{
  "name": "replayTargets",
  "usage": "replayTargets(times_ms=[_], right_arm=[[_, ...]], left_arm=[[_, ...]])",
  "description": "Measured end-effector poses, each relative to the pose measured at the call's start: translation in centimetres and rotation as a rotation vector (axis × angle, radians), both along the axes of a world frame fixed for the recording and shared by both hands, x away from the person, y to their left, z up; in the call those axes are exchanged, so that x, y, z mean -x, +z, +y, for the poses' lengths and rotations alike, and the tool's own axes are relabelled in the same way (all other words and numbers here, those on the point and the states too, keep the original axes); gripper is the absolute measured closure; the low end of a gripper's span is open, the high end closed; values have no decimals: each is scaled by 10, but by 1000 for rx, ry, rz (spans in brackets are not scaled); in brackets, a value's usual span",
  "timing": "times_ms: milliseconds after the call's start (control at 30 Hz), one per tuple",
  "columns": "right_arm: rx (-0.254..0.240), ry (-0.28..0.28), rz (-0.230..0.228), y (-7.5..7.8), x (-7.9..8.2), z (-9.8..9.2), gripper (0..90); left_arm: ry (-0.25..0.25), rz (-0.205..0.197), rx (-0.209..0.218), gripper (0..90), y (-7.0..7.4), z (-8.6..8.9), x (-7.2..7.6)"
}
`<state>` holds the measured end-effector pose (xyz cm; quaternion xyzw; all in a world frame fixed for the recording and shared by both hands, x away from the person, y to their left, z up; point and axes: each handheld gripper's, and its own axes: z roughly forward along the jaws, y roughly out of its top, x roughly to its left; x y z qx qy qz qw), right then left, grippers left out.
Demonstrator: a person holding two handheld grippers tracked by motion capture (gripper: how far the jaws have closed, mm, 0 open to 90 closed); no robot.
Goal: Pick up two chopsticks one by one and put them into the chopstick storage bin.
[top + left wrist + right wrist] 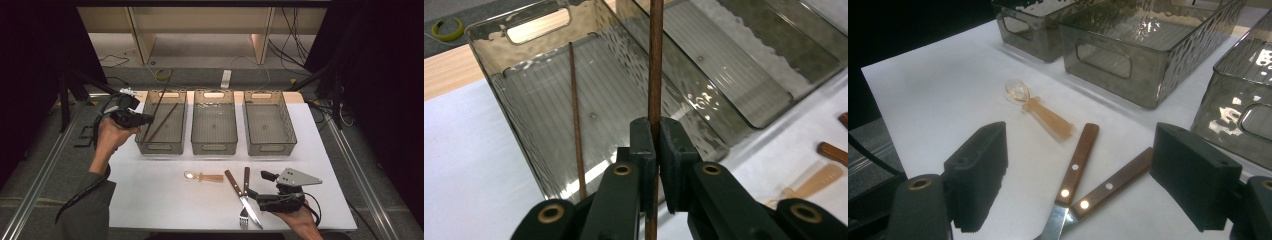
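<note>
Overhead | white table [150,190]; grey floor [45,150]; three bins [215,129] in row

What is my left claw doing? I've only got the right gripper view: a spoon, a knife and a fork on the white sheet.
Observer: The left claw is shut on a chopstick, over the left bin.
Operator: Anything in that bin already?
Observer: Yes, a second chopstick lies inside it, leaning along the wall.
Operator: And the other two bins?
Observer: The middle bin and the right bin look empty in the high view.
Operator: Where's my right claw against the cutlery?
Observer: From above, the right claw stands open just right of the crossed knife and fork, touching neither.
</note>
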<state>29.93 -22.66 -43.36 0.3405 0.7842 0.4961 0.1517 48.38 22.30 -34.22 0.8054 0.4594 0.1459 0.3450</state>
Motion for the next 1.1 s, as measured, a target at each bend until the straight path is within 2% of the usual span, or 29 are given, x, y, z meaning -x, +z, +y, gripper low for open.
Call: replayTargets(times_ms=[167,433,667,1100], right_arm=[[-2,0,3,0,0,-1,235],[0,5,6,0,-1,0,236],[-2,3,6,0,-1,-1,235],[-2,6,4,0,0,0,236]], left_arm=[[42,-15,-14,846,3,6,-13],[66,-29,-52,846,-4,9,-27],[81,-47,-26,846,-12,10,-31],[102,-23,-22,844,-34,13,-34]])
